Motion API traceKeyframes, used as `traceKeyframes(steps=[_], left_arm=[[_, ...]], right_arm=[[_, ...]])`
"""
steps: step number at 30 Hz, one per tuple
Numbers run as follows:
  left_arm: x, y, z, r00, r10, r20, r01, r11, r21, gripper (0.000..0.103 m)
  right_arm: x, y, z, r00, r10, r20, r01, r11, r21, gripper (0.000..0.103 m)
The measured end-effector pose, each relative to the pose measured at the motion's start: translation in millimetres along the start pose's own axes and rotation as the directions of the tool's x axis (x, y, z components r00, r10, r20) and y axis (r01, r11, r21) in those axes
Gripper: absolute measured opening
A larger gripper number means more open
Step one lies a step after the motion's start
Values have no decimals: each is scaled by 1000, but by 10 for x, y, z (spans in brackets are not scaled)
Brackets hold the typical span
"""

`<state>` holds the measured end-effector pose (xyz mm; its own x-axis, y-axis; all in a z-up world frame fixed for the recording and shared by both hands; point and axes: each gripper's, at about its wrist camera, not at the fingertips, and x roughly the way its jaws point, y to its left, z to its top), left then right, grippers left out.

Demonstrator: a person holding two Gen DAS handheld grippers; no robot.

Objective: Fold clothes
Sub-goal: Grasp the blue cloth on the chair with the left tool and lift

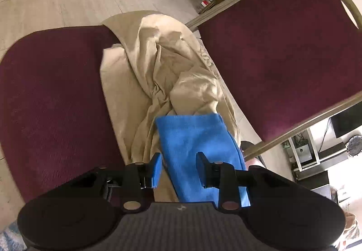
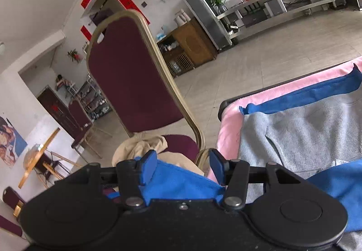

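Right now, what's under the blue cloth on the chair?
The blue cloth lies over a crumpled beige garment on the maroon seat. Its near end hangs past the open left claw. What the beige pile hides is not visible.

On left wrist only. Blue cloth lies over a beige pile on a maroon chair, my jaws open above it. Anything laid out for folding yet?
Observer: Yes. The right wrist view shows a grey ribbed garment spread on a pink-covered surface beside the chair.
Operator: Right gripper busy?
Observer: No. The right gripper is open, with blue cloth under its jaws; no grip visible.
Operator: More blue over there?
Observer: Yes, a darker blue piece lies along the grey garment's far edge.
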<state>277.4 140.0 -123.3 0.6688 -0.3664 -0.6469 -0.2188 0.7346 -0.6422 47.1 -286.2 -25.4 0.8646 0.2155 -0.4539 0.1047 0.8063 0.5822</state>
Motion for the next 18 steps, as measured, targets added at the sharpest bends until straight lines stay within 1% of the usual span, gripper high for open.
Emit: traceKeyframes(steps=[5, 6, 7, 8, 9, 10, 12, 14, 16, 18], left_arm=[[205, 123, 68, 1000, 20, -16, -20, 1000, -3, 30], [240, 139, 77, 1000, 21, -14, -21, 1000, -7, 28], [252, 149, 80, 1000, 20, -10, -20, 1000, -11, 25], [262, 160, 82, 1000, 18, -6, -18, 1000, -14, 20], [253, 156, 86, 1000, 17, 1, -17, 1000, -12, 8], [213, 131, 81, 1000, 21, 12, -21, 1000, 1, 4], [108, 54, 67, 999, 29, 40, -31, 999, 37, 0], [-20, -49, 51, 997, 35, 75, -42, 996, 84, 0], [-186, -210, 17, 994, 22, 106, -37, 990, 138, 0], [-394, -436, -62, 991, -1, 136, -28, 977, 210, 0]], right_arm=[[51, -28, -48, 1000, -22, 3, 22, 999, 25, 51], [58, -37, -50, 1000, -27, 4, 26, 999, 25, 51], [62, -43, -63, 999, -31, 7, 31, 999, 22, 51], [66, -48, -75, 999, -35, 9, 35, 999, 20, 51], [70, -55, -82, 999, -38, 9, 38, 999, 17, 51], [71, -62, -88, 999, -40, 9, 39, 999, 15, 51], [52, -77, -98, 999, -38, 10, 38, 999, 17, 52], [9, -106, -96, 999, -35, 17, 34, 999, 26, 52], [-56, -144, -85, 999, -28, 31, 27, 999, 40, 52], [-193, -218, -59, 998, -22, 58, 19, 998, 60, 52]])
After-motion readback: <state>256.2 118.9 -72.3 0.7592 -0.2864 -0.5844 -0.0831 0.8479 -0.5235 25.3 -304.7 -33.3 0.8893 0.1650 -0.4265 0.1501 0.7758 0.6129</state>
